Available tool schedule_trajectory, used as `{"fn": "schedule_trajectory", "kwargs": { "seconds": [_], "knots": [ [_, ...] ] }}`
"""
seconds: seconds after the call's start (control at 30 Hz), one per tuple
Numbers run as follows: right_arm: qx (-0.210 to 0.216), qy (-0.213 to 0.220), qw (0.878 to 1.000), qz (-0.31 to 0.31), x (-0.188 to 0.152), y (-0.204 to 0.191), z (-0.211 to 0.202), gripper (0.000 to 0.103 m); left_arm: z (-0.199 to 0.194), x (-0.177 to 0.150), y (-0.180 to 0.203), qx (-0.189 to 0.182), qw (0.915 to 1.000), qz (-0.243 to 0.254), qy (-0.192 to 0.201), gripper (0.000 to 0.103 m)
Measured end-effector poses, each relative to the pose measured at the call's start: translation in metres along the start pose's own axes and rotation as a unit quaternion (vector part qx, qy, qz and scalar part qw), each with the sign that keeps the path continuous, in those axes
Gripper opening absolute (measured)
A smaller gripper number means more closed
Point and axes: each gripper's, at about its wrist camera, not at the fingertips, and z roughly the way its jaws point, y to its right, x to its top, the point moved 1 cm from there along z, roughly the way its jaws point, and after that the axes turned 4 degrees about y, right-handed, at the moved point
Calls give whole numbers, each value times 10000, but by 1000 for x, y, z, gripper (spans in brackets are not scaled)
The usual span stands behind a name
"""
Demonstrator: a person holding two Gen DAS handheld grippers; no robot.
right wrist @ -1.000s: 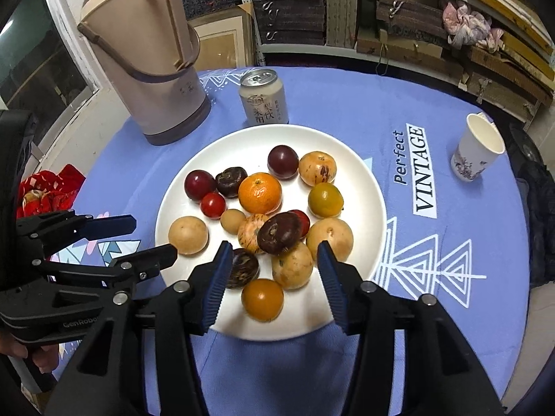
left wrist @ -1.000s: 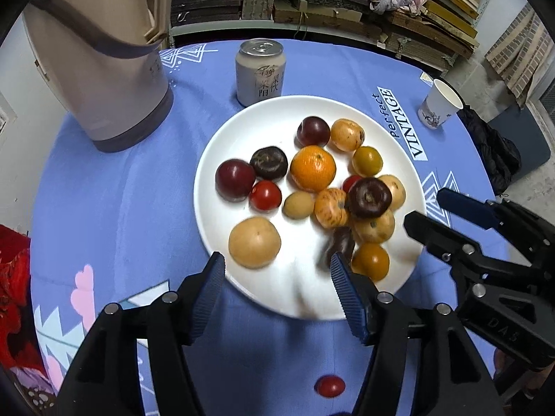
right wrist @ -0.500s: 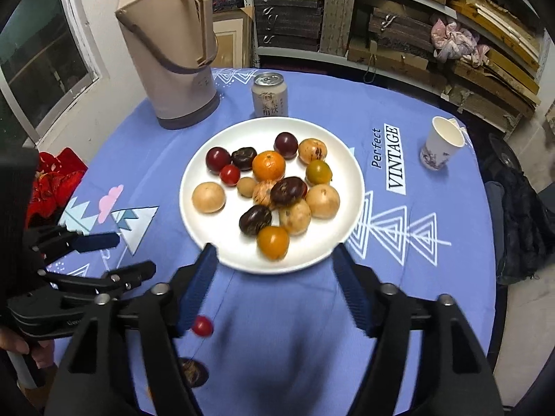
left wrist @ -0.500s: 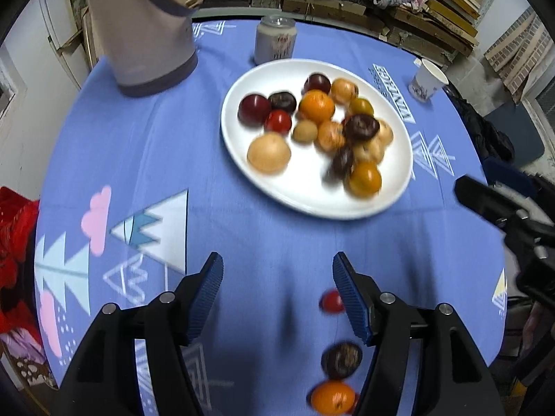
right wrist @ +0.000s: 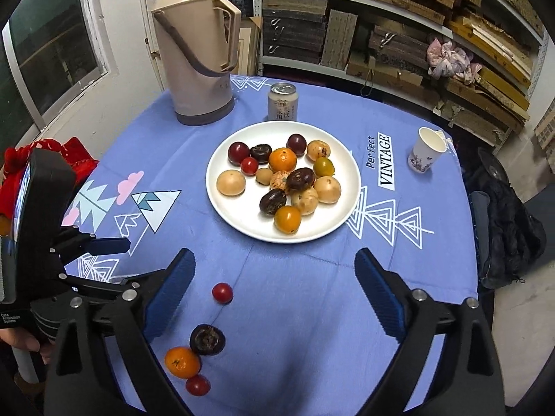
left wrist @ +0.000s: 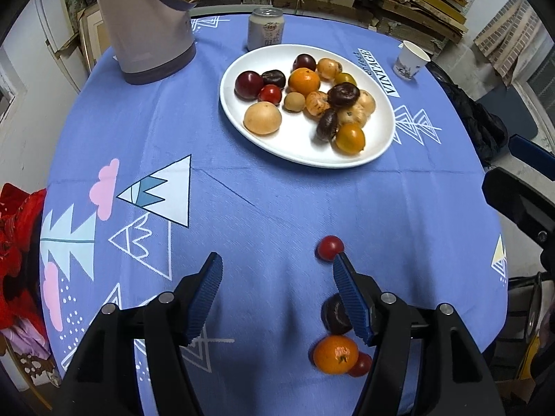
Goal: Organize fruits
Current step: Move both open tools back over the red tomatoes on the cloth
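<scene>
My right gripper [right wrist: 274, 277] has just been opening, and its fingers [right wrist: 171, 286] stand wide with nothing between them above the blue table [right wrist: 298, 298]. The white plate [right wrist: 341, 222] of fruit sits beyond. Nearer me lie a small red fruit [right wrist: 222, 292], a dark fruit [right wrist: 207, 339], an orange [right wrist: 182, 361] and another red one [right wrist: 197, 385], possibly a tomato. My left gripper [right wrist: 104, 256] is at the left edge.

A white plate [right wrist: 347, 187] on the blue-clothed table [right wrist: 295, 298] holds a heap of fruit: dark plums, oranges, tan round fruits, a small red tomato. Four fruits lie loose on the cloth near the table's front edge: a red tomato [right wrist: 222, 292], a dark plum [right wrist: 207, 339], an orange [right wrist: 182, 361] touching a second tomato [right wrist: 197, 385].
</scene>
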Motion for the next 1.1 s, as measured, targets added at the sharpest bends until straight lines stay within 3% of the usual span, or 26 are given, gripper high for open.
{"fn": "schedule_trajectory", "kwargs": {
  "seconds": [0.1, 1.1],
  "knots": [
    [-26, 6, 10000, 13, -3, -1, -4, 92, -5, -5, 4, -11, 10000, 84, 31, 73],
    [-156, -202, 9996, 135, -31, -7, -5, 98, -16, -32, 18, -130, 9990, 418, -55, 74]
  ]
}}
